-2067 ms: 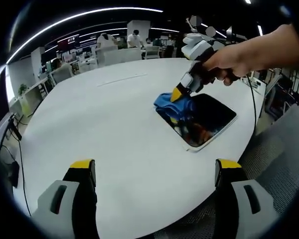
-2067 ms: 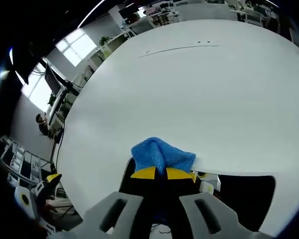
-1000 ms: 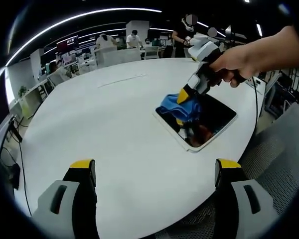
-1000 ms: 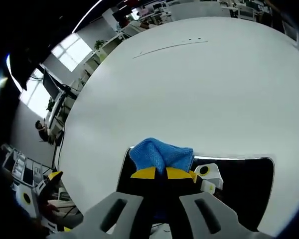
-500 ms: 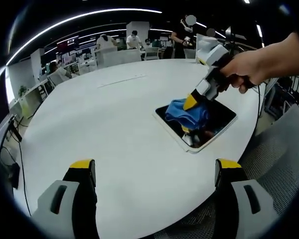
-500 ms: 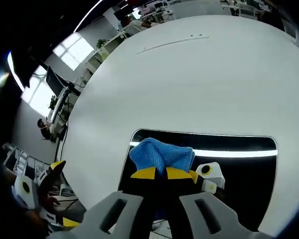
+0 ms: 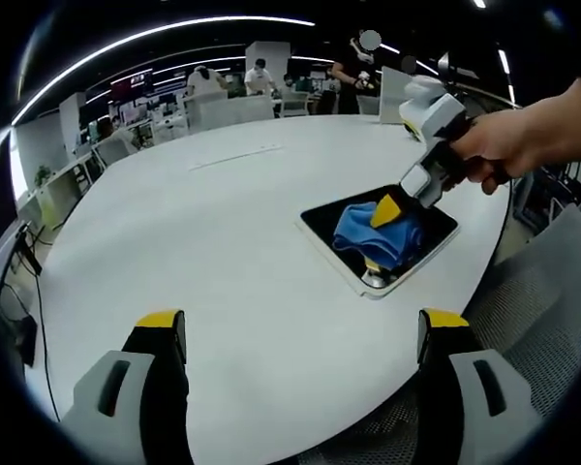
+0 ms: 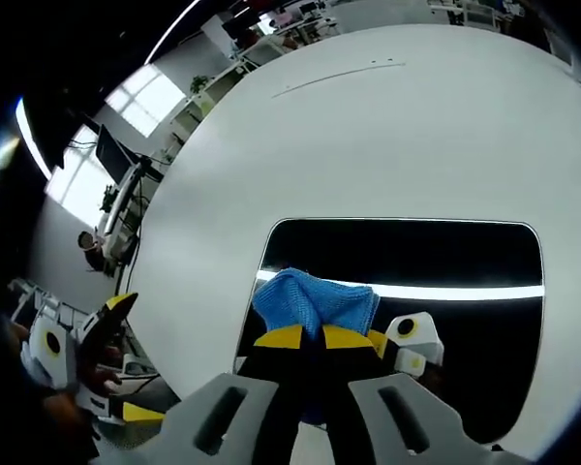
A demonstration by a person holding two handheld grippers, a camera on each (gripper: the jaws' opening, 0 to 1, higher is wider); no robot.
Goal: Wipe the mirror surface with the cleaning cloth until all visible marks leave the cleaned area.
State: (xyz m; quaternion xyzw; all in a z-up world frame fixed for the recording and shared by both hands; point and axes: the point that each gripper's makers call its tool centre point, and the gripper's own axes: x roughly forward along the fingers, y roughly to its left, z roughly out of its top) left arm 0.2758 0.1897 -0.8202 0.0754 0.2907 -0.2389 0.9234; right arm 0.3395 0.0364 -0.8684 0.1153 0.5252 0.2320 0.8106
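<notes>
A rectangular mirror [image 7: 334,217] [image 8: 407,254] with a white frame lies flat on the round white table [image 7: 203,242], dark and reflective. My right gripper [image 8: 312,336] [image 7: 385,210] is shut on a blue cleaning cloth [image 8: 313,299] [image 7: 373,232] and presses it on the mirror's near half, held by a person's hand [image 7: 523,136]. In the left gripper view the cloth sits around the mirror's middle. My left gripper [image 7: 300,325] is open low over the table's near edge, with nothing between its fingers, well short of the mirror. It also appears at the left rim of the right gripper view as the left gripper [image 8: 77,349].
Grey mesh chairs [image 7: 542,281] stand at the table's right edge. Desks, monitors and several people [image 7: 261,73] fill the office behind the table. A seam with small dots [image 8: 339,76] crosses the far tabletop. A cable [image 7: 39,320] hangs off the left side.
The right gripper has dragged the cloth from the mirror's far left edge toward its middle and near side. More bare mirror shows beyond the cloth. The left gripper has stayed put.
</notes>
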